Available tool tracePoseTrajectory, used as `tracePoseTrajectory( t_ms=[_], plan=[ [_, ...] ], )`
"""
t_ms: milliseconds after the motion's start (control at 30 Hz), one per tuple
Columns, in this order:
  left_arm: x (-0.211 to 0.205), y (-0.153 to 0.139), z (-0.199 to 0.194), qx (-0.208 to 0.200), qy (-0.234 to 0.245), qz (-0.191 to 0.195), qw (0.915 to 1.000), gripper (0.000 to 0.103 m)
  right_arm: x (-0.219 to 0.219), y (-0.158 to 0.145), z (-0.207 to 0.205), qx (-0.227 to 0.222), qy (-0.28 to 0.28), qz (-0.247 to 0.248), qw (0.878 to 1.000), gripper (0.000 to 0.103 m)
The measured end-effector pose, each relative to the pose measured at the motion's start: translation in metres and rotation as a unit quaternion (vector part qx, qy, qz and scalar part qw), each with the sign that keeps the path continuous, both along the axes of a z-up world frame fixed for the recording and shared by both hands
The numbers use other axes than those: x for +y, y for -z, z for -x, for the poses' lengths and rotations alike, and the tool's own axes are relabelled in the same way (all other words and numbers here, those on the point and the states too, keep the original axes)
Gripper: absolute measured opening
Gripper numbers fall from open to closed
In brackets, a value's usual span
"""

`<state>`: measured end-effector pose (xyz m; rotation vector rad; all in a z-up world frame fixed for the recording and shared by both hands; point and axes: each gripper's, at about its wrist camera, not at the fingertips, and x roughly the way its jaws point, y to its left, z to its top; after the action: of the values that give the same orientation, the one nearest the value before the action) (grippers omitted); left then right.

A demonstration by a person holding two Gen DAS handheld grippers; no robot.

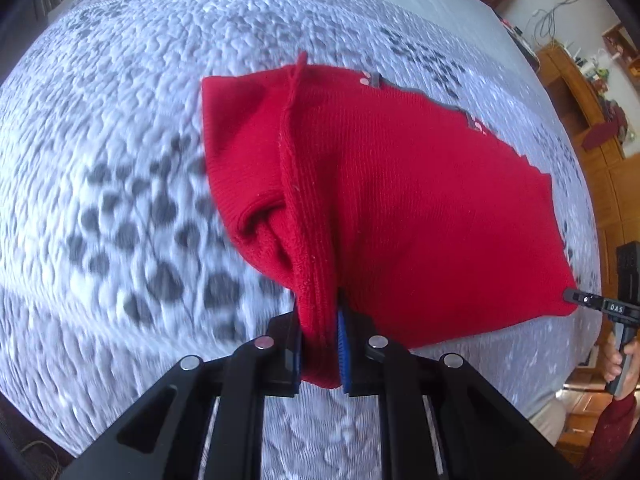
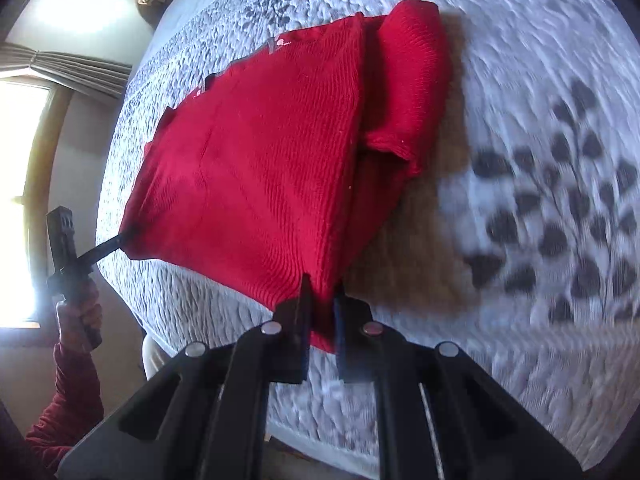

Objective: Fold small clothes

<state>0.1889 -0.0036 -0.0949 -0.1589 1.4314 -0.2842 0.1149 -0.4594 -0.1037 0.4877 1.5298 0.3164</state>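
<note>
Claws, left [image 1: 320, 344] and right [image 2: 322, 320], each clench a corner of the red sweater [image 1: 400, 200] above the leaf-print quilted bed [image 1: 120, 160].

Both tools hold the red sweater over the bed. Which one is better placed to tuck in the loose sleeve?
Probably the left tool: it grips the sweater beside the sleeve. The right tool holds the far corner.

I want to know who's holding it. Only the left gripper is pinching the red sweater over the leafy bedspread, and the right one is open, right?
Not quite. The right gripper is also shut on the red sweater, as the right wrist view shows. The left gripper does pinch it over the leafy bedspread.
</note>
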Motion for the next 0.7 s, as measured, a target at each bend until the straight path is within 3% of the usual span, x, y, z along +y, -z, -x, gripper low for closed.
tracePoseTrajectory(
  t_ms=[233, 433, 567, 600, 667, 700],
  plan=[
    [-0.004, 0.008, 0.050, 0.008, 0.007, -0.008, 0.9999, 0.014, -0.012, 0.006, 0.058, 0.008, 0.013, -0.001, 1.000, 0.008],
    [-0.001, 0.031, 0.050, 0.012, -0.003, -0.021, 0.9997, 0.017, -0.016, 0.044, 0.060, 0.032, 0.048, -0.003, 0.998, 0.009],
    [-0.008, 0.032, 0.048, 0.002, 0.011, -0.036, 0.9993, 0.021, -0.013, 0.044, 0.059, 0.029, 0.042, 0.013, 0.999, 0.011],
    [-0.010, 0.031, 0.046, 0.004, 0.017, -0.040, 0.9990, 0.023, -0.007, 0.044, 0.056, 0.029, 0.039, 0.016, 0.999, 0.012],
    [-0.012, 0.023, 0.044, 0.008, 0.022, -0.058, 0.9980, 0.046, -0.002, 0.039, 0.054, 0.026, 0.037, 0.013, 0.999, 0.027],
    [-0.010, 0.018, 0.044, 0.004, 0.021, -0.068, 0.9975, 0.050, -0.003, 0.033, 0.053, 0.020, 0.037, 0.012, 0.999, 0.039]
  ],
)
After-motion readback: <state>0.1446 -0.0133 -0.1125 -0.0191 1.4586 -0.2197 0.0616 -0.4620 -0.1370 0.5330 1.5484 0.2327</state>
